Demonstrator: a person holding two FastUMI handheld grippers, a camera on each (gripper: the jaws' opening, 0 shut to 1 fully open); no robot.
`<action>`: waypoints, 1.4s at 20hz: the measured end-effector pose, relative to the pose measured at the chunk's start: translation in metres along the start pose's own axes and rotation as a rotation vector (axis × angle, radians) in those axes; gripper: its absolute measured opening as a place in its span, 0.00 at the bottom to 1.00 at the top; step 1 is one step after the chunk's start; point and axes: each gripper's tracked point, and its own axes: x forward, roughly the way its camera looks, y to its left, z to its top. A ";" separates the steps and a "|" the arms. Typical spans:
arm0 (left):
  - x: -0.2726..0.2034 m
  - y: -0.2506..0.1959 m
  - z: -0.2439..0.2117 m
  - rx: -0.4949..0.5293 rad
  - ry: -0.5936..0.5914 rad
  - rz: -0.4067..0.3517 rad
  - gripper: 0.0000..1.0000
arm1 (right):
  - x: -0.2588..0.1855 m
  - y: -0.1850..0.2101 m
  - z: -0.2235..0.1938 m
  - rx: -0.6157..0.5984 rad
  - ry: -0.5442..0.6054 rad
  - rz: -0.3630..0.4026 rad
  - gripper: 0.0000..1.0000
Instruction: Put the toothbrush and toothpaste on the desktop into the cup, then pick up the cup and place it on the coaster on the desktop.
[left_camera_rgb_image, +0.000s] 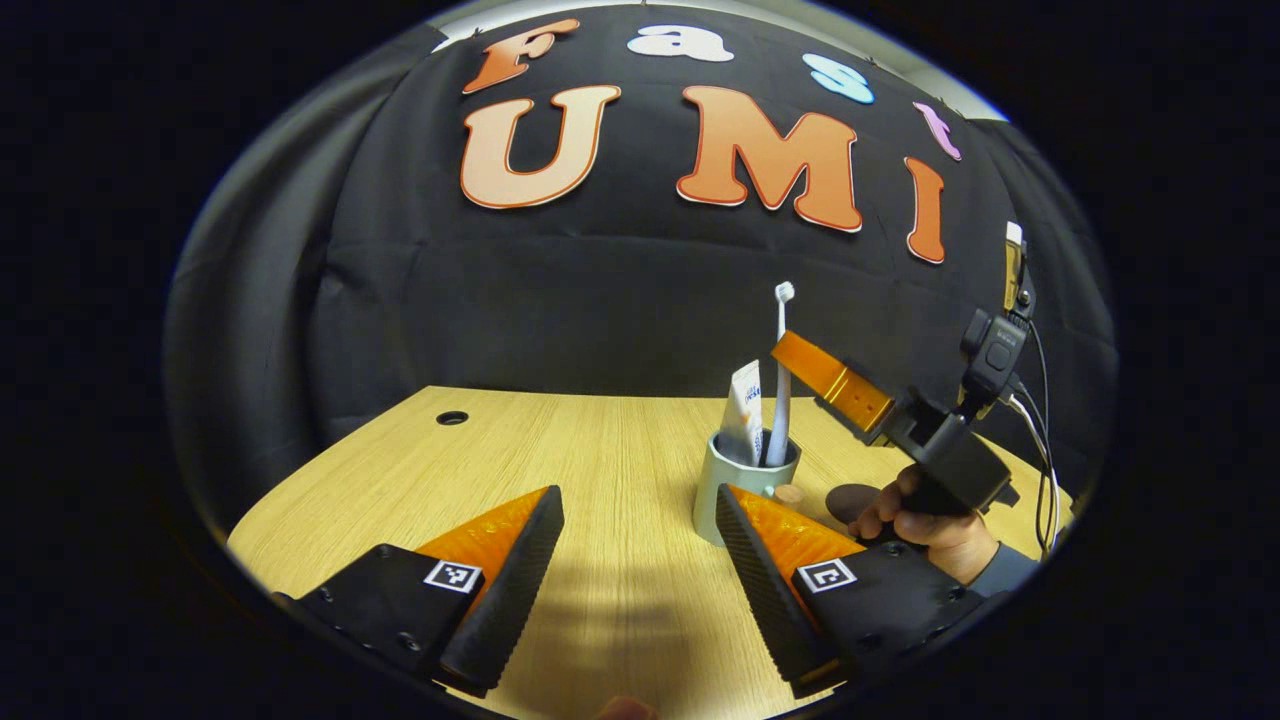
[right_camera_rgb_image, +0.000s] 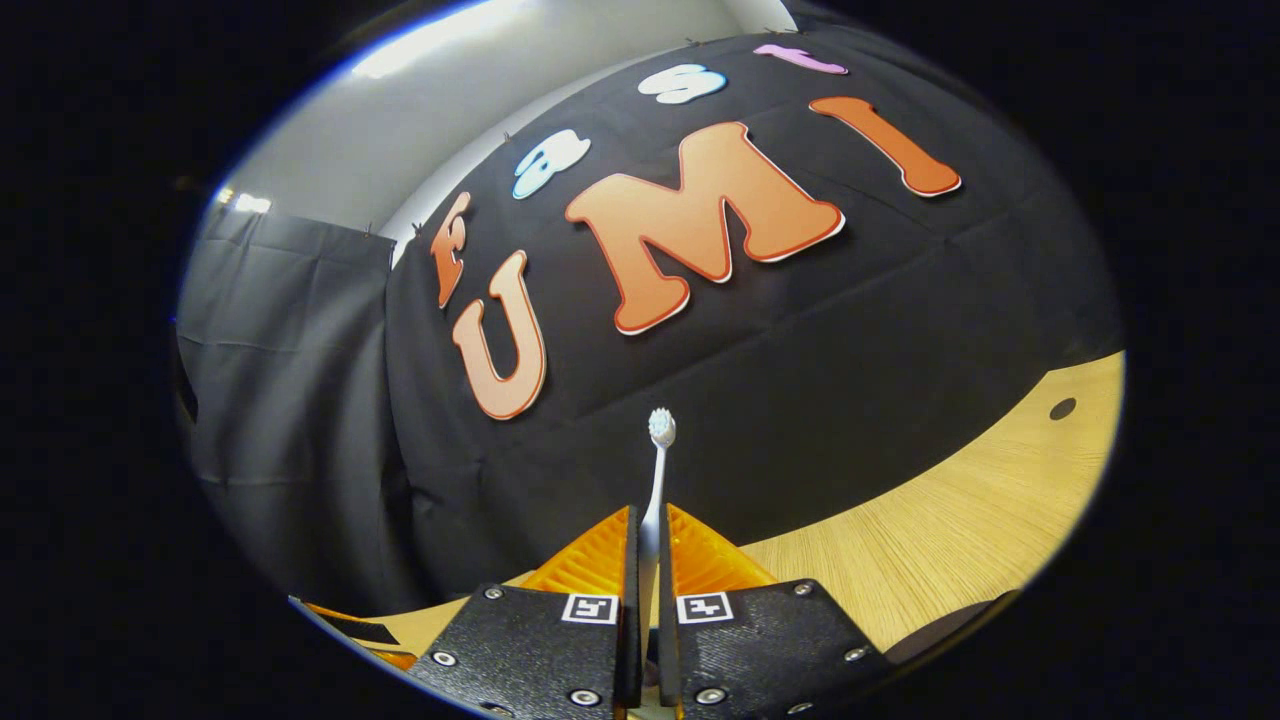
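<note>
right gripper (right_camera_rgb_image: 648, 545) clamps toothbrush (right_camera_rgb_image: 658, 470) above cup (left_camera_rgb_image: 742, 485); toothpaste (left_camera_rgb_image: 744, 412) inside; left gripper (left_camera_rgb_image: 640, 545) spread wide, empty; coaster (left_camera_rgb_image: 852, 500) behind.

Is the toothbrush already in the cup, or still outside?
In. The toothbrush stands upright inside the cup beside the toothpaste, with the right gripper closed on its handle.

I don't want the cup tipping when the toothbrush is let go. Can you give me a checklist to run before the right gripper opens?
1. Toothbrush lower end inside the cup: ok.
2. Toothpaste already in the cup: ok.
3. Cup upright on the desktop: ok.
4. Right gripper fingers pressed on the toothbrush handle: ok.
5. Left gripper open, near the cup, not touching the brush: ok.
6. Coaster free beside the cup: cannot tell, partly hidden by the hand.
</note>
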 end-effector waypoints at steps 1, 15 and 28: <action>-0.001 -0.003 0.000 -0.002 0.001 -0.002 0.99 | -0.002 0.000 -0.006 -0.007 0.025 0.002 0.08; 0.015 -0.047 0.021 -0.191 0.147 -0.161 0.99 | -0.087 -0.033 0.004 -0.134 0.308 -0.014 0.68; 0.042 -0.071 0.029 0.012 0.428 -0.136 1.00 | -0.176 -0.100 0.099 -0.272 0.238 -0.104 0.88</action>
